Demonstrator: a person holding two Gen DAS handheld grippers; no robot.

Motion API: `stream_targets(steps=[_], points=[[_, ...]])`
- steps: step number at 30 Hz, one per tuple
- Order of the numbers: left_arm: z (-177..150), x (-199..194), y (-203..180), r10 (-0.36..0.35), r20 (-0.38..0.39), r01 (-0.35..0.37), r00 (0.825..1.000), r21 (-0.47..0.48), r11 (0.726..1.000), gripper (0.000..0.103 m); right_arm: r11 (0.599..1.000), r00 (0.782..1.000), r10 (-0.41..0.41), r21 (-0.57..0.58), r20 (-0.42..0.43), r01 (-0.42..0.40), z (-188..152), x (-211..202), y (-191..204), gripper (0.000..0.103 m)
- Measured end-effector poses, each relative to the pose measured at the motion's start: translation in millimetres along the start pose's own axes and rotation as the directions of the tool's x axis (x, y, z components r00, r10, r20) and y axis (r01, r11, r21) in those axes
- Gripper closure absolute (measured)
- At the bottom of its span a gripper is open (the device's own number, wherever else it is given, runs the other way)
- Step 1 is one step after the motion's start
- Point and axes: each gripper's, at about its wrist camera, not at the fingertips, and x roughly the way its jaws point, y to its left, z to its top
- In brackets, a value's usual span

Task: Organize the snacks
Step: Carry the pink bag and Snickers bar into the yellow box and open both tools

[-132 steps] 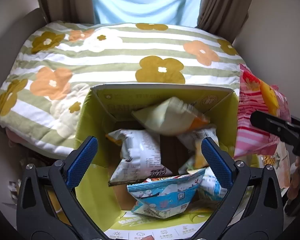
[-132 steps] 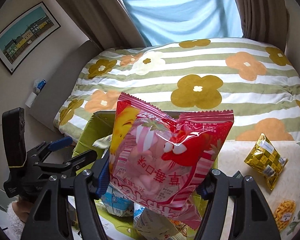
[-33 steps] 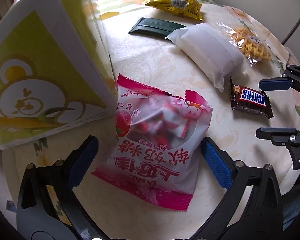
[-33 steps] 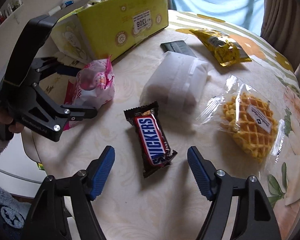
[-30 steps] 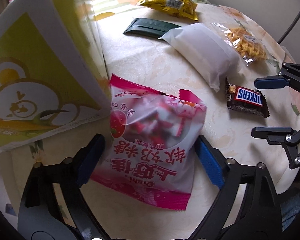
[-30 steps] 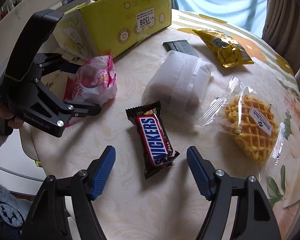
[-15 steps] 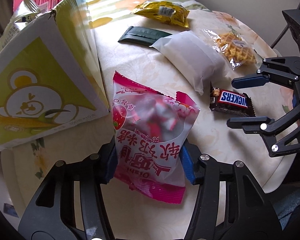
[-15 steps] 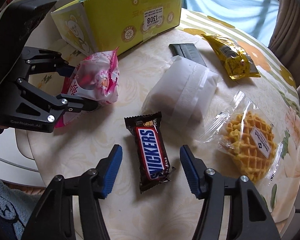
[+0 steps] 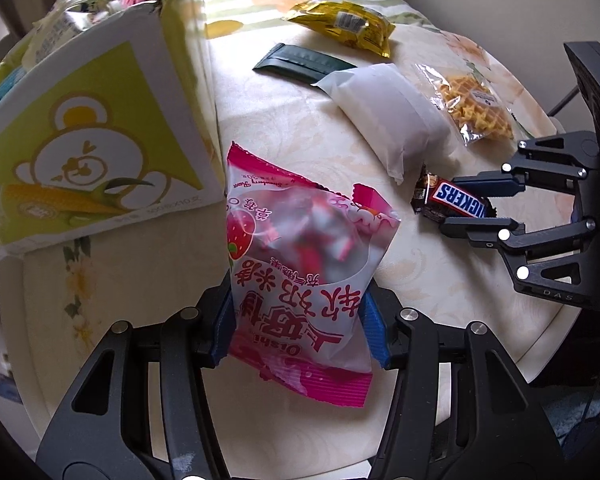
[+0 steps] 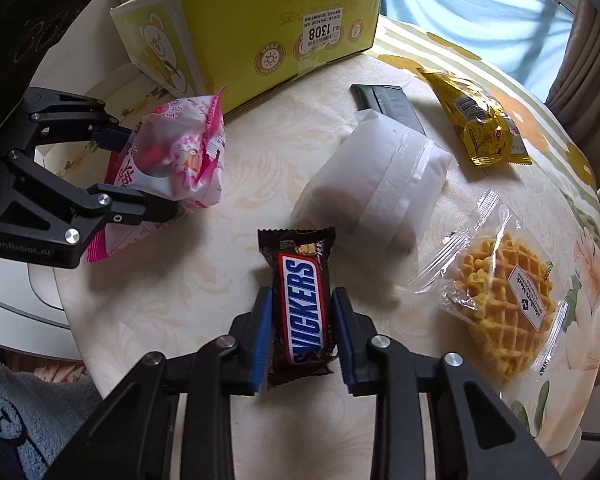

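Note:
My left gripper [image 9: 300, 324] is shut on a pink strawberry snack bag [image 9: 300, 256], held beside the yellow-green snack box [image 9: 88, 136]. The same bag [image 10: 172, 160] and left gripper [image 10: 140, 172] show in the right wrist view. My right gripper [image 10: 302, 332] is shut on a Snickers bar [image 10: 304, 304] lying on the round table [image 10: 180, 300]. In the left wrist view the right gripper [image 9: 488, 204] pinches the bar [image 9: 456, 200]. The box [image 10: 260, 36] holds several snack bags.
On the table lie a white pouch [image 10: 380, 184], a waffle in clear wrap [image 10: 504, 300], a yellow packet [image 10: 480, 120] and a dark green flat packet [image 10: 388, 100]. The table edge [image 9: 540, 340] curves close on the right. A striped flowered bedspread [image 10: 540, 120] lies beyond.
The left gripper has closed further on the pink bag and raised it. The right gripper has moved forward and closed on the Snickers bar.

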Motion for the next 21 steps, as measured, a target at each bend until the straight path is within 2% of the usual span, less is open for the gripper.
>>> stream_targets(steps=[7, 12, 16, 21], points=[[-1, -21, -5, 0.011, 0.013, -0.011, 1.0, -0.043, 0.999, 0.053, 0.999, 0.999, -0.001, 0.043, 0.033, -0.001, -5, -27, -6, 0.076], [2, -55, -13, 0.036, 0.063, -0.03, 0.997, -0.085, 0.996, 0.053, 0.997, 0.996, -0.002, 0.071, 0.088, -0.004, -2, -62, -10, 0.076], [8, -88, -14, 0.042, 0.119, -0.022, 0.992, -0.165, 0.986, 0.053, 0.996, 0.989, 0.004, 0.085, 0.147, -0.017, 8, -95, -13, 0.076], [17, -123, -2, 0.061, 0.189, -0.005, 0.98, -0.284, 0.959, 0.053, 0.995, 0.973, 0.015, 0.09, 0.231, -0.037, 34, -128, -12, 0.076]])
